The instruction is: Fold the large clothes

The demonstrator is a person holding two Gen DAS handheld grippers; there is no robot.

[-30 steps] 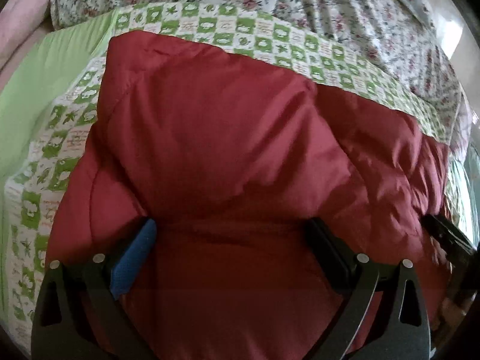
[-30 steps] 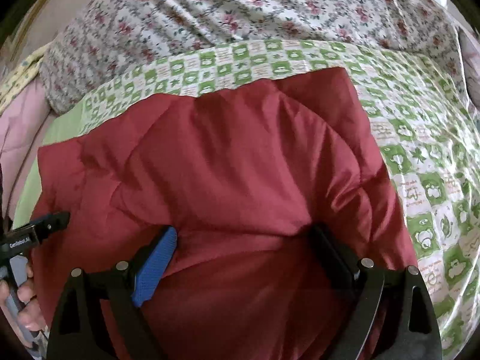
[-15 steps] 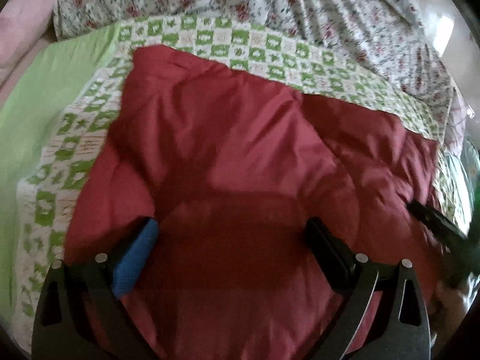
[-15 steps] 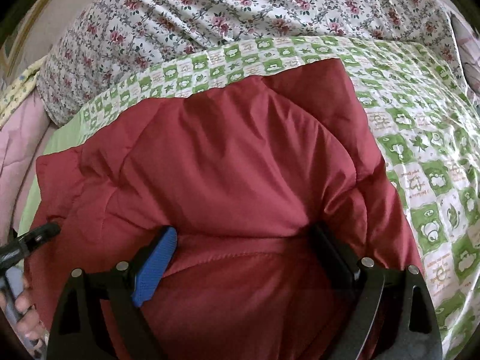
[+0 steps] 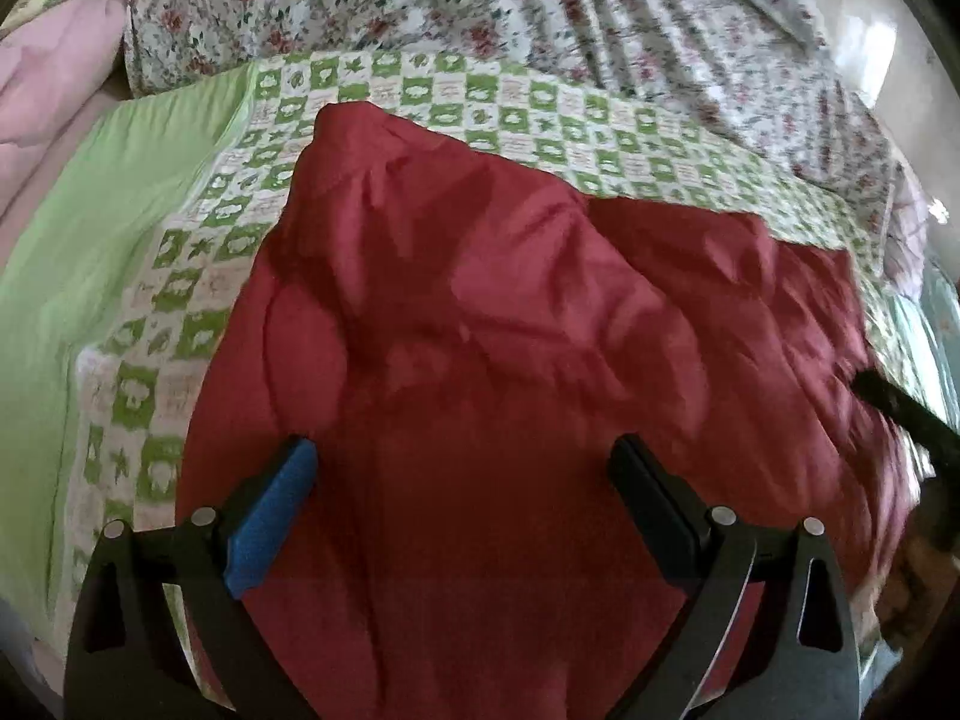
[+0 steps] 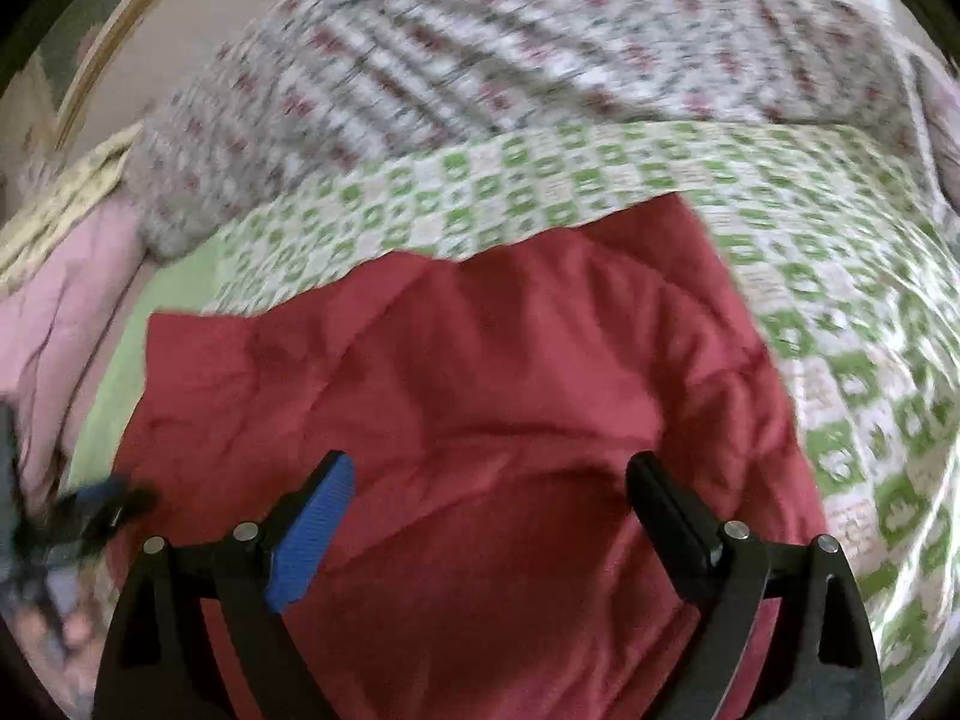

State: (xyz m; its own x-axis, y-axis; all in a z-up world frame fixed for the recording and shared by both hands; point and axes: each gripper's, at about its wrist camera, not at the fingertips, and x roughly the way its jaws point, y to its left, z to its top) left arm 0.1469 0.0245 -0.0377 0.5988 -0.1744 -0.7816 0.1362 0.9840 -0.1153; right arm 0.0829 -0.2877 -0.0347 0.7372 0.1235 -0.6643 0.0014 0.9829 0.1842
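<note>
A dark red padded garment (image 5: 510,324) lies folded on a green-and-white checked bed sheet (image 5: 540,132); the right wrist view shows the same garment (image 6: 480,372) on the sheet (image 6: 840,276). My left gripper (image 5: 462,468) hangs above its near part, jaws wide open, nothing between them. My right gripper (image 6: 489,480) is likewise open and empty over the garment's right half. The tip of the right gripper shows at the right edge of the left wrist view, and the left gripper with a hand appears blurred at the left edge of the right wrist view.
A floral quilt (image 5: 540,18) is bunched along the far side of the bed. Pink bedding (image 5: 48,96) and a plain green sheet (image 5: 120,210) lie to the left. Checked sheet lies bare to the right of the garment (image 6: 870,450).
Both grippers have drawn back and up from the garment, so more of the bed shows around it. The garment lies still. Both stay open.
</note>
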